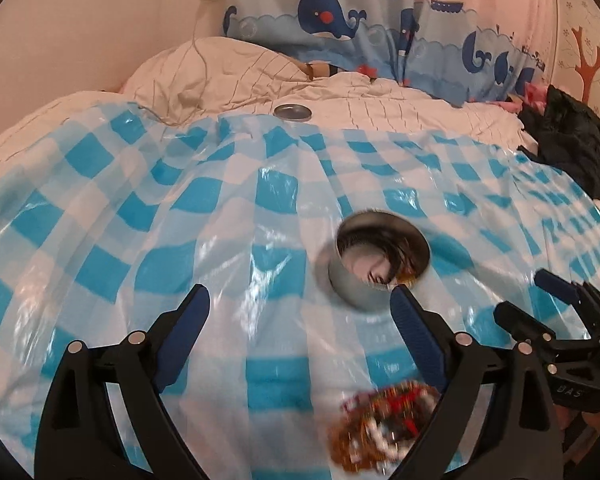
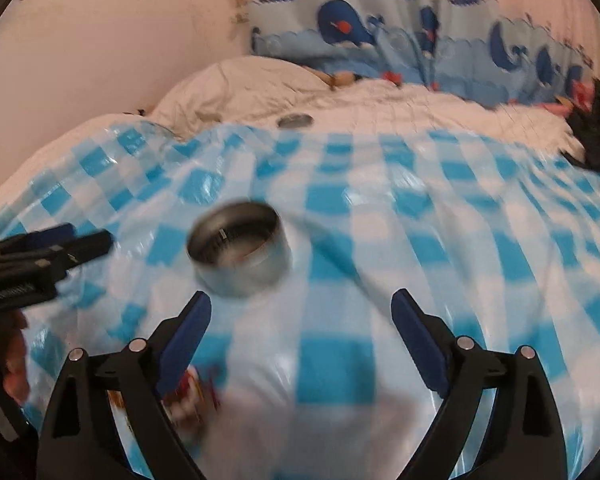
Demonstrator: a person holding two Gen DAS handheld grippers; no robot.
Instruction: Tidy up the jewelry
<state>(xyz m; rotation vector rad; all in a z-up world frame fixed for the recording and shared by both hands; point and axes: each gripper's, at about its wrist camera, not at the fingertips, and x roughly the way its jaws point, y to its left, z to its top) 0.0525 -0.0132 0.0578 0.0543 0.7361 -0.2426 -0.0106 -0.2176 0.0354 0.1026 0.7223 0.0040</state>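
A round open metal tin point(image 1: 380, 260) stands on the blue-and-white checked plastic sheet point(image 1: 180, 240); it also shows in the right wrist view point(image 2: 240, 248). A blurred heap of red, brown and white beaded jewelry point(image 1: 384, 428) lies on the sheet near me, just inside my left gripper's right finger; in the right wrist view the jewelry point(image 2: 192, 396) shows partly behind the left finger. My left gripper point(image 1: 300, 304) is open and empty, short of the tin. My right gripper point(image 2: 302, 312) is open and empty, right of the tin. Each gripper shows in the other's view point(image 1: 560, 300) point(image 2: 60, 244).
The tin's lid point(image 1: 293, 112) lies on the white quilt beyond the sheet, also in the right wrist view point(image 2: 295, 121). A pillow point(image 1: 212, 72) and a whale-print curtain point(image 1: 360, 20) are at the back. Dark clothing point(image 1: 572, 140) is heaped at the right.
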